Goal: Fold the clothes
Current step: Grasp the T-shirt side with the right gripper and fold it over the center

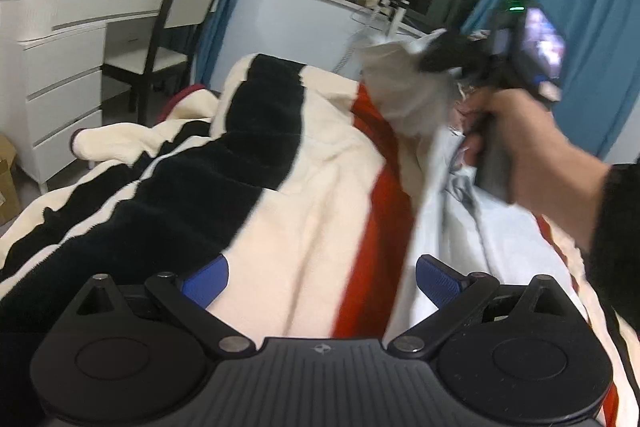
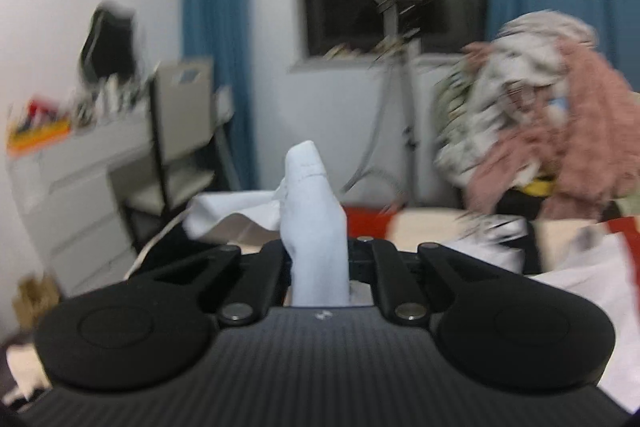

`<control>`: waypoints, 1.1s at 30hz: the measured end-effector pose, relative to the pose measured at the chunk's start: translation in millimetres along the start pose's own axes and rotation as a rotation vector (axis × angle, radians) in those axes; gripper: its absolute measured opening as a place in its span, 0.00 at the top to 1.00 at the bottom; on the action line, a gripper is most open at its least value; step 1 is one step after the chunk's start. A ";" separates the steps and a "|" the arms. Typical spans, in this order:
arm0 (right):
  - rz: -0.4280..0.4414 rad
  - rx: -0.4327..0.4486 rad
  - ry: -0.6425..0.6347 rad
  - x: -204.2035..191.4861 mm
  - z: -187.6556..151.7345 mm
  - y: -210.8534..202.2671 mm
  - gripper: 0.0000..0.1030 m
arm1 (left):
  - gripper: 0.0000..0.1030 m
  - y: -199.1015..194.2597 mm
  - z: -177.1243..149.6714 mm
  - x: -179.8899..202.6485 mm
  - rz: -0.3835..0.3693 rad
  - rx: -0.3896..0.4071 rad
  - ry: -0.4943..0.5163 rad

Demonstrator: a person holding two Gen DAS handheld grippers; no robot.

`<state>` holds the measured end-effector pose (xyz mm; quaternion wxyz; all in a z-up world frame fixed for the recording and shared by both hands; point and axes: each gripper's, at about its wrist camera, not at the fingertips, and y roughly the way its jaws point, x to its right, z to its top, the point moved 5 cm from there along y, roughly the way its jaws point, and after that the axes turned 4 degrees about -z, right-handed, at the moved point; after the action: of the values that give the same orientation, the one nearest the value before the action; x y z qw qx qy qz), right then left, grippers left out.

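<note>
The right gripper (image 2: 318, 259) is clamping a bunched fold of a pale white garment (image 2: 316, 211), the cloth standing up in a peak between its closed jaws, while a hand (image 1: 520, 143) is carrying that gripper up above the far right part of the bed. From the left wrist view the garment (image 1: 404, 95) is hanging from the raised grip and trailing down along the right edge of the striped blanket (image 1: 320, 187), across its red band, with much of its body lying crumpled on the bed near the person's sleeve (image 1: 620, 227). The left gripper (image 1: 320, 283) is hovering over the near edge of the blanket with its blue pads (image 1: 208, 285) spread wide and nothing between them. Both views are blurring, so seams and hems are hard to pick out, and I cannot tell which part of the garment is being pinched. Judging from this, the cloth is being lifted to open it out, and doing that well probably means raising it until the loose body is hanging free of the blanket, then bringing the wide gripper to a matching edge or corner rather than a random wrinkle, so the fabric is spreading flat instead of twisting. A heap of other clothes (image 2: 532, 115) is piling beyond the far right corner of the bed.
</note>
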<state>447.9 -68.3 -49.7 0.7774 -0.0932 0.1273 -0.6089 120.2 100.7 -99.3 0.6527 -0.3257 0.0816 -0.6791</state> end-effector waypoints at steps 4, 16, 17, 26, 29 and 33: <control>-0.131 0.084 0.125 84.5 14.3 -30.7 0.93 | 0.02 -10.7 -4.7 20.3 -0.035 0.028 0.049; -0.348 -0.108 0.347 238.8 -82.4 6.4 0.87 | 0.02 15.7 -20.4 52.1 -0.080 -0.001 0.162; -0.351 -0.129 0.358 245.5 -91.2 11.0 0.81 | 0.02 18.2 -20.2 52.8 -0.079 -0.001 0.165; -0.278 -0.050 0.285 222.5 -59.6 -40.9 0.25 | 0.02 41.0 -18.6 58.9 -0.067 -0.002 0.194; -0.248 -0.011 0.250 209.6 -43.4 -81.0 0.25 | 0.02 36.3 -16.7 62.5 -0.062 0.016 0.211; -0.212 0.014 0.238 194.8 -29.1 -145.8 0.25 | 0.02 24.7 -15.0 66.4 -0.074 0.028 0.216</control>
<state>348.4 -292.2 -50.0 0.6889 -0.0279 0.2035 -0.6951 136.9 30.2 -101.8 0.6192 -0.2441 0.1299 -0.7350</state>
